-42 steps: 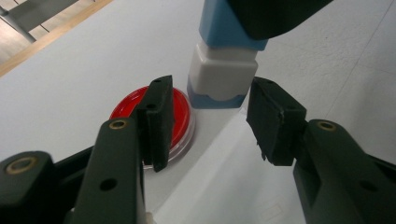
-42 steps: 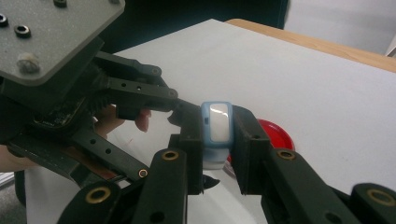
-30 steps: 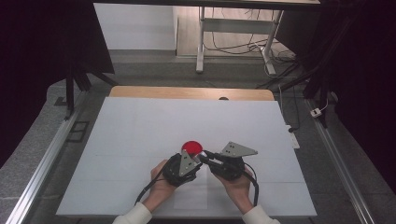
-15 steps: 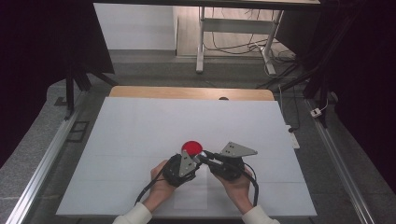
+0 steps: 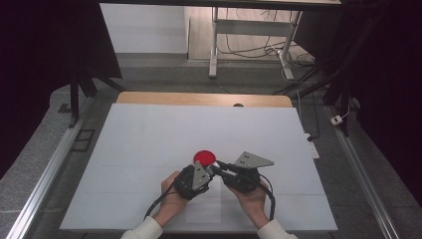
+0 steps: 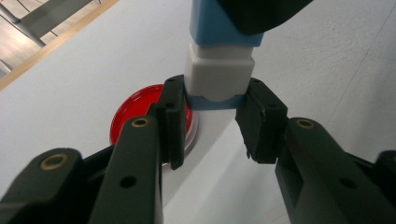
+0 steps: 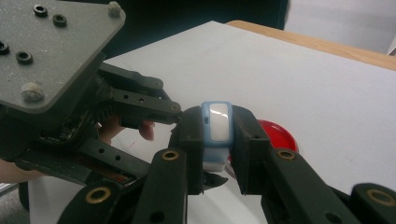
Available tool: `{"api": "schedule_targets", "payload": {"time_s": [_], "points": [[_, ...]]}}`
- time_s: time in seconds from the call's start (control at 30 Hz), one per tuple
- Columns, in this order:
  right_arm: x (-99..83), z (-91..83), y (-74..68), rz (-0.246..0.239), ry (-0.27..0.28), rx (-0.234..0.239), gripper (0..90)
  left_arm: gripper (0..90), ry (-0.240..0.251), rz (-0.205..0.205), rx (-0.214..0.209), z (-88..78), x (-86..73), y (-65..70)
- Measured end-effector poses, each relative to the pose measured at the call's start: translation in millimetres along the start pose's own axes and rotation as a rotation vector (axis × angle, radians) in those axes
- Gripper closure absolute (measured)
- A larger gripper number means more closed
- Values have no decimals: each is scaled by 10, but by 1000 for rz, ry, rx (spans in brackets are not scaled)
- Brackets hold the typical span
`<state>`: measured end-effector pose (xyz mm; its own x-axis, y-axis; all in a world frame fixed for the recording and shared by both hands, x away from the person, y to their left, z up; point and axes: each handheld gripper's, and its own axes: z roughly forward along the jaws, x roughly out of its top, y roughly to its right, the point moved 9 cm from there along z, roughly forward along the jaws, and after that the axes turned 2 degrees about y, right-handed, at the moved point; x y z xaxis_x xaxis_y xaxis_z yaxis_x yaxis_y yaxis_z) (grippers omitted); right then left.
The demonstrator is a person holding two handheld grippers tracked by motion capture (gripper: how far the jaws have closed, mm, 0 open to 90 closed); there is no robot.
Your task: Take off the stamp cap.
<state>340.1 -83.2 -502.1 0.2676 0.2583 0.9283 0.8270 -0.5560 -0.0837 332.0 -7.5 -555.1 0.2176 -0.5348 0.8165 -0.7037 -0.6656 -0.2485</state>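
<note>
Two tools — left [image 6: 212, 119], right [image 7: 217, 140] — one blue-white block [image 7: 216, 126]

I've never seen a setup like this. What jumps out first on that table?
A red disc lies on the white table, near its middle, the one bright colour there. Just behind it, the left gripper and the right gripper meet, both clamped on one small blue-and-white stick, held above the table beside the disc.
</note>
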Motion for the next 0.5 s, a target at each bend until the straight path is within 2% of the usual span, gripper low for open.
{"api": "schedule_targets", "payload": {"time_s": [0.5], "points": [[4,-5,-1,4,8,-2,753,638,4,-6,-1,-5,-1,-6]]}}
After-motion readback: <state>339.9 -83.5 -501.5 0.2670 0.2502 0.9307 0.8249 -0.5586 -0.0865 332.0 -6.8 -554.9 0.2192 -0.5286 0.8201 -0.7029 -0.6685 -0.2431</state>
